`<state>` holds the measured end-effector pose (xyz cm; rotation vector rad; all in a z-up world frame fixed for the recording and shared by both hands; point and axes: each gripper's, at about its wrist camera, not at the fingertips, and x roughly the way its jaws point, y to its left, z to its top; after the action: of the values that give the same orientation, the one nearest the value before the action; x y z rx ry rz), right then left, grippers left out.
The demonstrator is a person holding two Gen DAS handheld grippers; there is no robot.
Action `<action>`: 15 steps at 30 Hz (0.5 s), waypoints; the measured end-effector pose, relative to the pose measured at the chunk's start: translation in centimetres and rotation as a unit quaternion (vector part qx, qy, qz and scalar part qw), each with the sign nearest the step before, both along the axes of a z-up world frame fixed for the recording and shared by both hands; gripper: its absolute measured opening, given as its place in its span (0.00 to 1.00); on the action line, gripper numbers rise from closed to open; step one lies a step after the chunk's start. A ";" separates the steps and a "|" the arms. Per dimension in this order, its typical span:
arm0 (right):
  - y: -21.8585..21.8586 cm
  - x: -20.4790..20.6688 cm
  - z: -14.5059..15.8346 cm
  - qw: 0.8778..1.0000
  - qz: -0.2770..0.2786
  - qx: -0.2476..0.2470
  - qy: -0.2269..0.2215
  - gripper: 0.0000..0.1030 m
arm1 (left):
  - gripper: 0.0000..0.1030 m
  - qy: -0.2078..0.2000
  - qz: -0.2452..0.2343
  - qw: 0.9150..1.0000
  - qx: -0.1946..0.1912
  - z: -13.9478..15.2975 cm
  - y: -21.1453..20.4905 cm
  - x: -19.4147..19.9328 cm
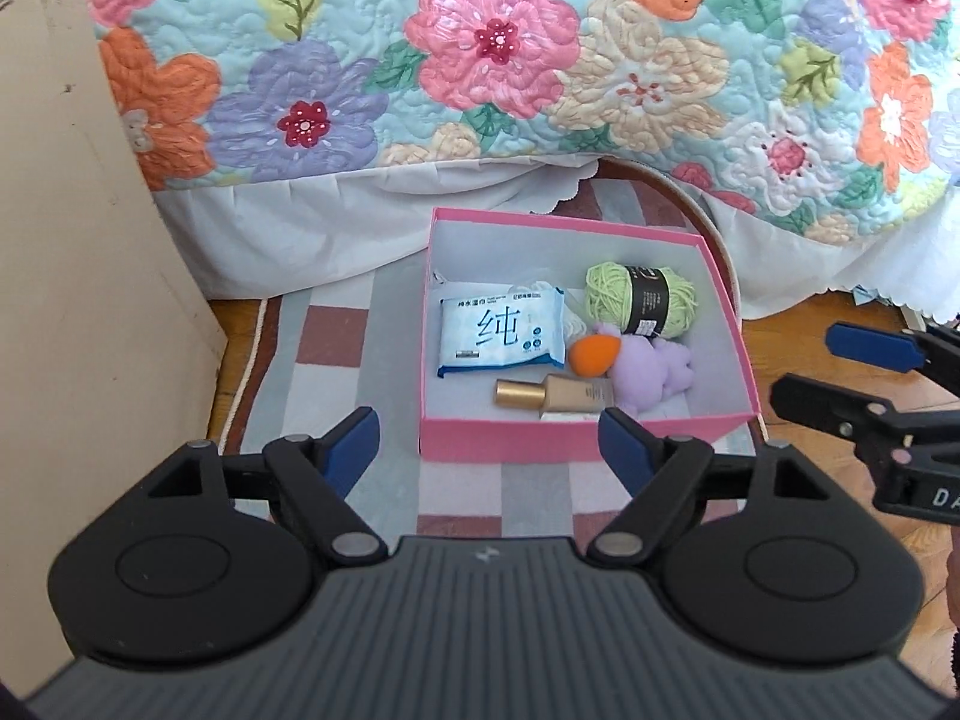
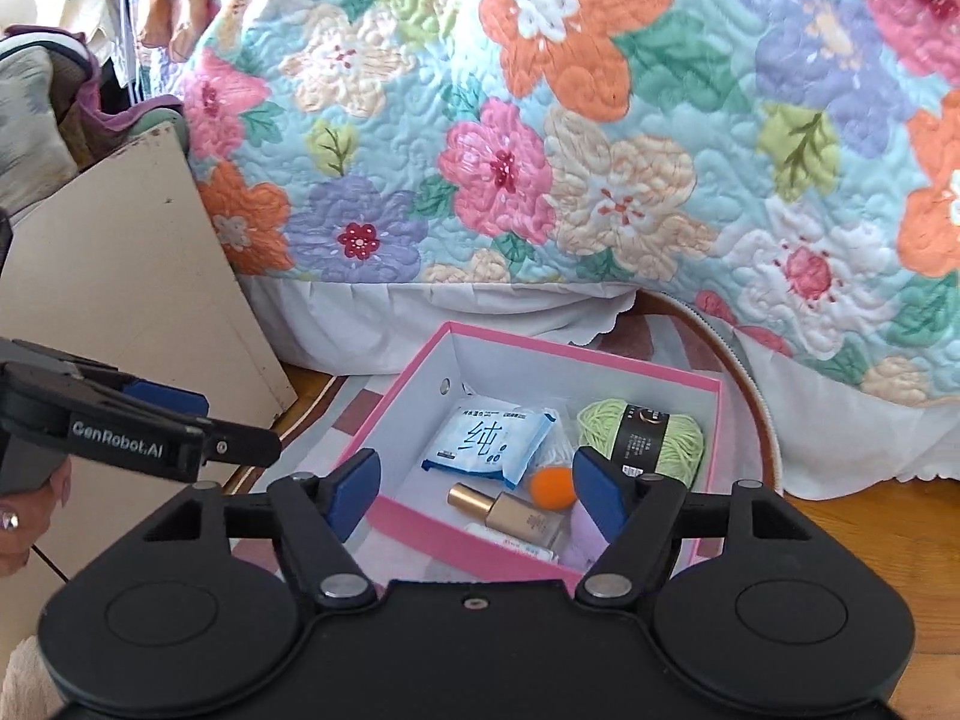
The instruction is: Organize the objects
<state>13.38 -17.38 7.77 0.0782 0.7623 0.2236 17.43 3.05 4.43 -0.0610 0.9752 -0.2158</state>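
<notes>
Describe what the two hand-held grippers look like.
Both match: the left hand-held gripper and right hand-held gripper have black linkage arms, silver pivot pins, blue finger pads and rounded black bodies. White "GenRobot.AI" lettering marks the left one's side.

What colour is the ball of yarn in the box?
Light green yarn with a black label band, clearest in the left wrist view.

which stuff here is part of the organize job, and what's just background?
Job:
pink box
wet wipes pack
green yarn ball
orange makeup sponge
purple plush toy
gold foundation bottle
left gripper, open, empty
right gripper, open, empty

Background:
floral quilt
checked rug
beige board
wood floor
</notes>
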 end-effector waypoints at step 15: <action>-0.6 -6.0 -0.1 0.999 -0.032 -0.001 0.013 0.89 | 0.94 -0.009 0.001 1.000 -0.026 0.8 0.7 -5.1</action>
<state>7.34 -17.94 7.65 0.1031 0.7845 0.1610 12.29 3.72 5.23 -0.1072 0.9522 -0.2385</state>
